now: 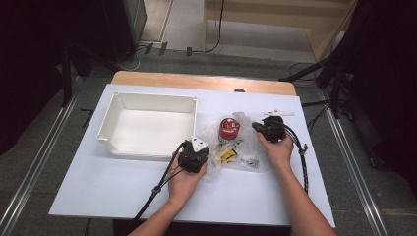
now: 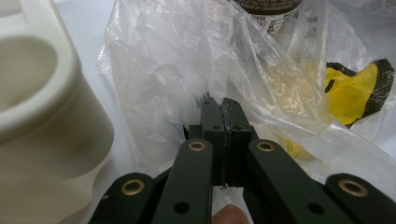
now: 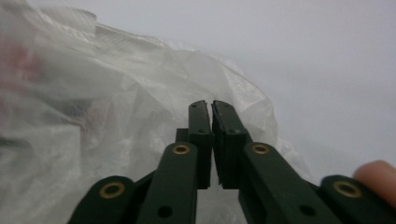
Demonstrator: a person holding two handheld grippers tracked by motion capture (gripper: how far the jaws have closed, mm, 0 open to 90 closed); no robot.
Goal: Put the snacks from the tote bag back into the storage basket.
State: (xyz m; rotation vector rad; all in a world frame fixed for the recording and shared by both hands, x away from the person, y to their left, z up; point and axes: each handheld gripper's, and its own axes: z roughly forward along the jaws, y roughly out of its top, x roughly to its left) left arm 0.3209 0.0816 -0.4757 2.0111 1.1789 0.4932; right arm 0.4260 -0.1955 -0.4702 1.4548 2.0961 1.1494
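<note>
Beside the white bin (image 1: 147, 125), both tongs pinch a plastic bag (image 1: 241, 147) holding a red-capped jar (image 1: 229, 129).

I see thin crinkled glossy clear plastic bag (image 2: 187, 60); smooth matt white plastic bin (image 1: 147, 123); matt black jaws, brass rivets; matt white tabletop (image 1: 98, 182).

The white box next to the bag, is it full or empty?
Empty. The high view shows the white box with only its bare white bottom; the red-lidded jar sits in the plastic bag beside it.
</note>
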